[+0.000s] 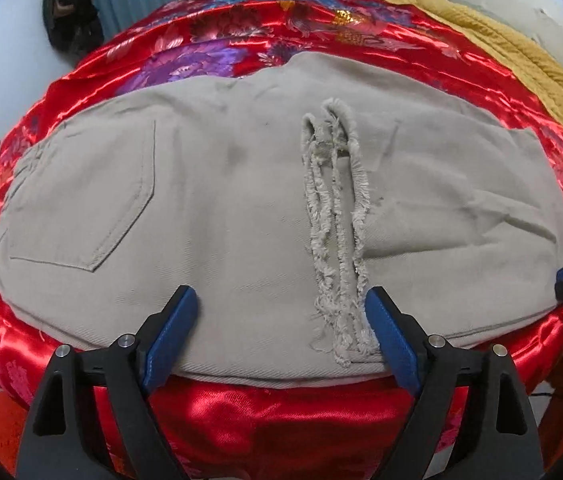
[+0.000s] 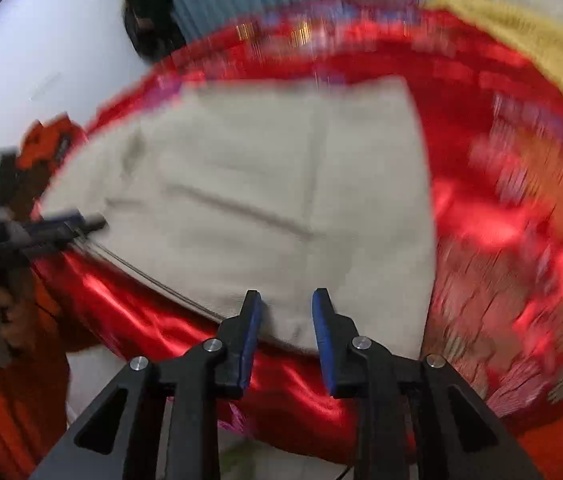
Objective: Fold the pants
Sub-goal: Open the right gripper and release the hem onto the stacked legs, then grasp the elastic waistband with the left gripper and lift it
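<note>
Since the beige pants (image 1: 241, 200) already lie doubled over on the bed, with both frayed hems (image 1: 337, 232) stacked across the middle, my guess is one fold is done and the next one is being lined up. Nearest the left camera, the left gripper (image 1: 281, 320) hangs over the near edge of the fabric with its blue fingers (image 1: 173, 328) spread wide and nothing pinched between them. They straddle the spot just left of the frayed hems, which looks like a good place to grab all the layers at once.

The right gripper (image 2: 286, 336) sits at the near right corner of the pants. Its fingers (image 2: 251, 336) stand only a little apart; the fabric edge lies behind the gap, but the picture is too blurred to show any pinch, so I'd call it not gripping.

Further back, the back pocket (image 1: 93, 200) faces up on the left half, so the waist end is over there. The shiny red floral bedspread (image 1: 241, 420) underneath looks slippery, so the pants could slide when pulled. Behind that, a mustard blanket (image 1: 521, 64) is bunched up in the far right corner.
</note>
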{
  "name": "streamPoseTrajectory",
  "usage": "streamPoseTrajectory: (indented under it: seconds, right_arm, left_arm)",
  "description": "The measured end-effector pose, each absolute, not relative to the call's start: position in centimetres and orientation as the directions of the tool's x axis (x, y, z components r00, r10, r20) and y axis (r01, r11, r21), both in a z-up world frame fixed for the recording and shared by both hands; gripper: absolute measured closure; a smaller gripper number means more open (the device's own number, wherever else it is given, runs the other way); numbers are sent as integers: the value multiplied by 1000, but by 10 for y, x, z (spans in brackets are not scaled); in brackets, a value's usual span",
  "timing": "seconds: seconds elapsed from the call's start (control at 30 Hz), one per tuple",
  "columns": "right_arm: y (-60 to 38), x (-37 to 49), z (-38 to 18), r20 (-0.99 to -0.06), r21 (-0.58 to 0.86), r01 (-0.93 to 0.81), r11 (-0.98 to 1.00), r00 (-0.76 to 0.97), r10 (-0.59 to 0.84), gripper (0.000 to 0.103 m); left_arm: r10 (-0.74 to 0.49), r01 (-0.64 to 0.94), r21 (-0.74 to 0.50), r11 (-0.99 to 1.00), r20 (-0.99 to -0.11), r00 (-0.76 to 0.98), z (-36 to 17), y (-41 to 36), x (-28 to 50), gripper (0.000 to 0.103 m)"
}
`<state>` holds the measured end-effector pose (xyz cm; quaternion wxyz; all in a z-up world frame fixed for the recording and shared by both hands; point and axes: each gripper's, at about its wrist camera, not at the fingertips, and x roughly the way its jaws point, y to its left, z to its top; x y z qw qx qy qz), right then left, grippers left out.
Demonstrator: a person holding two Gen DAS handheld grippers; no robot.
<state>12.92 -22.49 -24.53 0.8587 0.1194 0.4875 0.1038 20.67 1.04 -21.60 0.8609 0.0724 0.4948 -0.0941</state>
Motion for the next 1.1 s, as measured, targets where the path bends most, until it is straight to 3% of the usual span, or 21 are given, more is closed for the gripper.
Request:
streamPoseTrajectory:
  seconds: [0.8,1.1]
  right_arm:
    - [-229,127,-247,-804,323,-63,944,508,309,76]
    - [-231,127,-247,-801,336,-58,940,508,317,76]
  left_arm:
    - [-89,236,37,971,-861,501,-216,13,200,15]
    - [-162,230,-58,972,-872,463,-178,47,175,15]
